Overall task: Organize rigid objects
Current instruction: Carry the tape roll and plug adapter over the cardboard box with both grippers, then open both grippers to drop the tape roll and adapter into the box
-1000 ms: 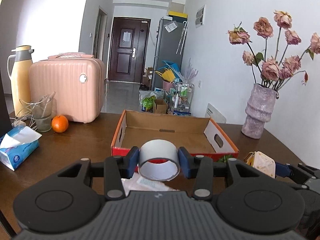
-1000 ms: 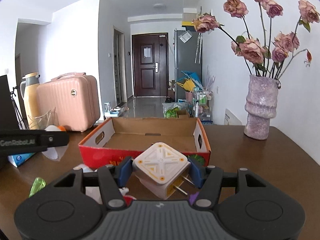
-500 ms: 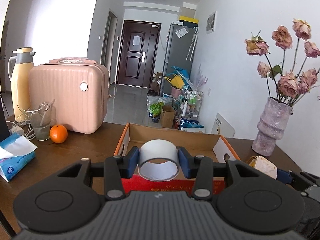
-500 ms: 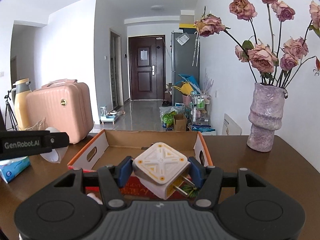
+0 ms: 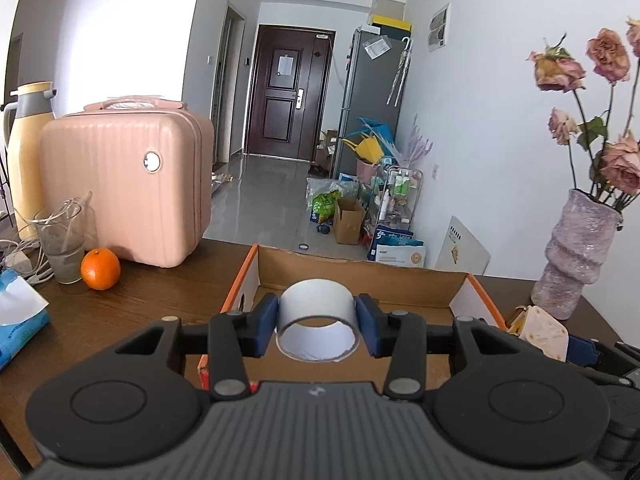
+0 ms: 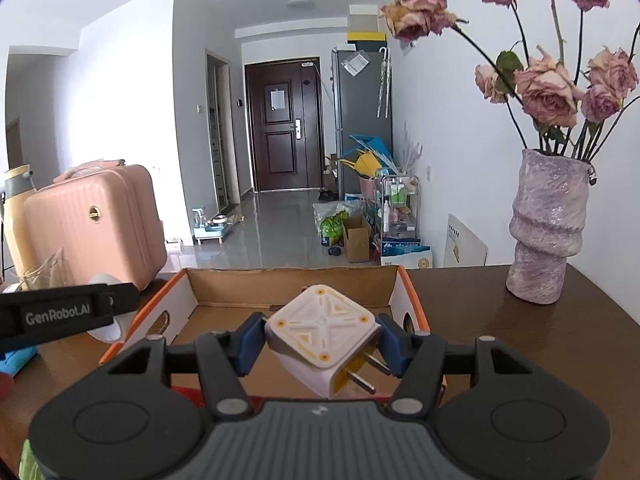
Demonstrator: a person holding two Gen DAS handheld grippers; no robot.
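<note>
Left claw (image 5: 317, 322) pinching roll of tape (image 5: 317, 320) between blue pads, roll axis pointing forward, hollow core visible. Held above near part of cardboard box (image 5: 362, 272), over its open interior. Right claw (image 6: 320, 342) clamped on white cube plug adapter (image 6: 322, 334), tilted corner-up, metal prongs sticking out lower right. Adapter also held over same box (image 6: 288, 284), above its cardboard floor. In left view, adapter (image 5: 542, 330) and right claw's blue pad just beside box's right wall. In right view, left claw's black body (image 6: 60, 314) at far left, beside box's left wall. On table (image 5: 132, 300): orange (image 5: 100, 269) touching glass cup (image 5: 62, 246), pink suitcase (image 5: 120, 188) behind, tissue pack (image 5: 18, 316) at left edge, yellow thermos (image 5: 26, 148) far left. Purple vase (image 6: 546, 228) with dried roses right of box, well apart.
</note>
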